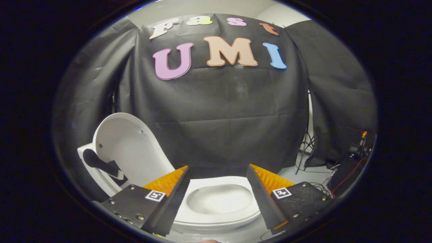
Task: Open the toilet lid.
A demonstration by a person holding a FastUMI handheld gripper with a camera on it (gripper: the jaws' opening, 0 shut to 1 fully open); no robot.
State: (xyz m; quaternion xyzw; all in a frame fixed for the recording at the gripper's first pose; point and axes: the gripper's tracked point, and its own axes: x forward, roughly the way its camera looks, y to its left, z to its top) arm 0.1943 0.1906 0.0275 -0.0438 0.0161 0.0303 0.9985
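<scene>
The white toilet lid (126, 148) stands raised, leaning back above and to the left of the left finger. Below it the white seat ring (219, 217) and the open bowl (219, 199) lie between and just beyond my fingers. My gripper (217, 173) is open, fingers wide apart, nothing held between them. It hovers above the front of the toilet, apart from the lid.
Black cloth forms the booth wall behind the toilet. A stand's legs (305, 148) and a tangle of cables with equipment (351, 165) sit on the pale floor to the right, beyond the right finger.
</scene>
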